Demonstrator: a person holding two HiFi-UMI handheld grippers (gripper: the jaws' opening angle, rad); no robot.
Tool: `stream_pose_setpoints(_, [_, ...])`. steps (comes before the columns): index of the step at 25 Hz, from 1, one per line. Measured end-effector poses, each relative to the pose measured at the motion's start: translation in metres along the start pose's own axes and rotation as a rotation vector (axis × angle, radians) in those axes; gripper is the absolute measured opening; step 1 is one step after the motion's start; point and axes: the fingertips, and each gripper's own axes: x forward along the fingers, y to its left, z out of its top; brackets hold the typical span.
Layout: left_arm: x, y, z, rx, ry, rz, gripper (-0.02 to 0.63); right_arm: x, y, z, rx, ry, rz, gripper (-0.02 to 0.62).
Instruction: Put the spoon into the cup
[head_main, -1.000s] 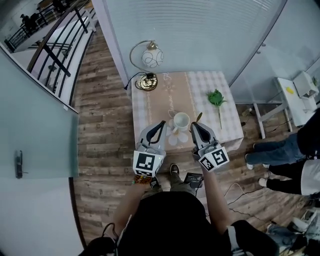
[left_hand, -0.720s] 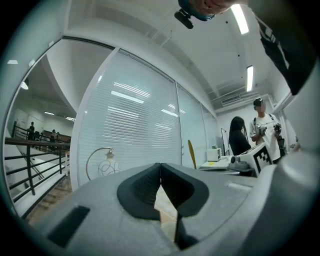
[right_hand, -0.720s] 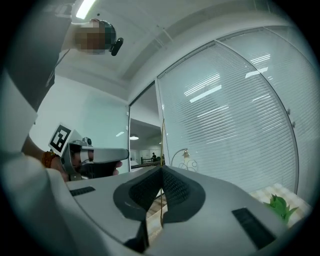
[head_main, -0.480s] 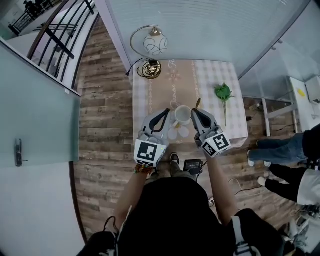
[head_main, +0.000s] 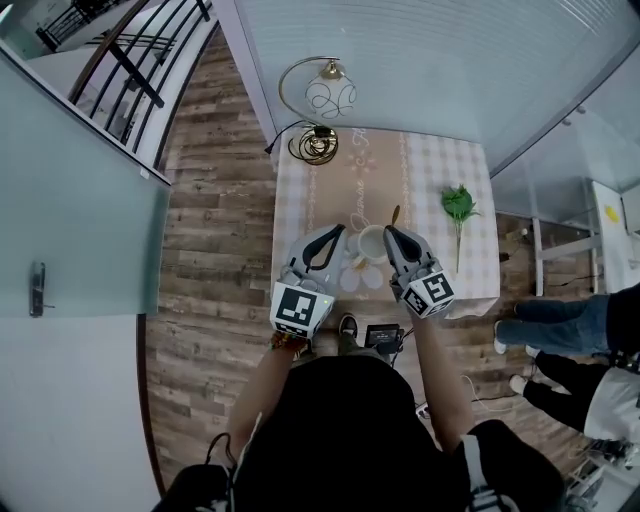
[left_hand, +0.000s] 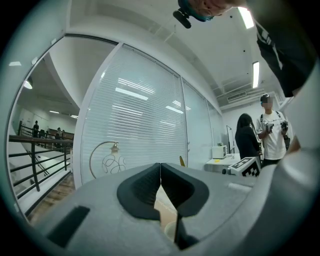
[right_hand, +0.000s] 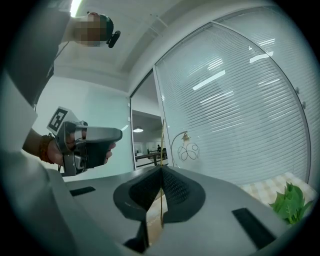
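Observation:
A white cup (head_main: 371, 243) stands on a flower-shaped mat near the front edge of the small table (head_main: 430, 170). My right gripper (head_main: 390, 232) is just right of the cup and shut on the gold spoon (head_main: 396, 214), which points away past the fingertips. In the right gripper view the spoon (right_hand: 162, 145) is a thin gold line rising from the closed jaws of the right gripper (right_hand: 161, 172). My left gripper (head_main: 335, 232) hovers at the cup's left, shut and empty. In the left gripper view the left gripper (left_hand: 160, 167) meets above the cup's rim (left_hand: 170, 231), with the spoon's end (left_hand: 181, 161) beyond.
A curled gold lamp (head_main: 330, 98) with a glass globe stands at the table's far left corner. A green leafy sprig (head_main: 460, 203) lies on the right side. A blinds-covered glass wall runs behind the table. People (head_main: 560, 330) stand on the floor to the right.
Both grippers have closed in on the cup from either side. The spoon in the right gripper has swung closer to the cup. The head view has shifted.

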Motion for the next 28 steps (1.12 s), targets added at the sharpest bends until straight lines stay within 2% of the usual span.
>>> stream_pose_setpoints(15, [-0.009, 0.012, -0.006, 0.005, 0.012, 0.067, 0.017, 0.001, -0.022, -0.066, 0.035, 0.111, -0.016, 0.008])
stream_pose_setpoints(28, [-0.012, 0.022, -0.008, 0.01, 0.027, 0.108, 0.017, 0.015, -0.029, -0.103, 0.053, 0.187, 0.018, 0.008])
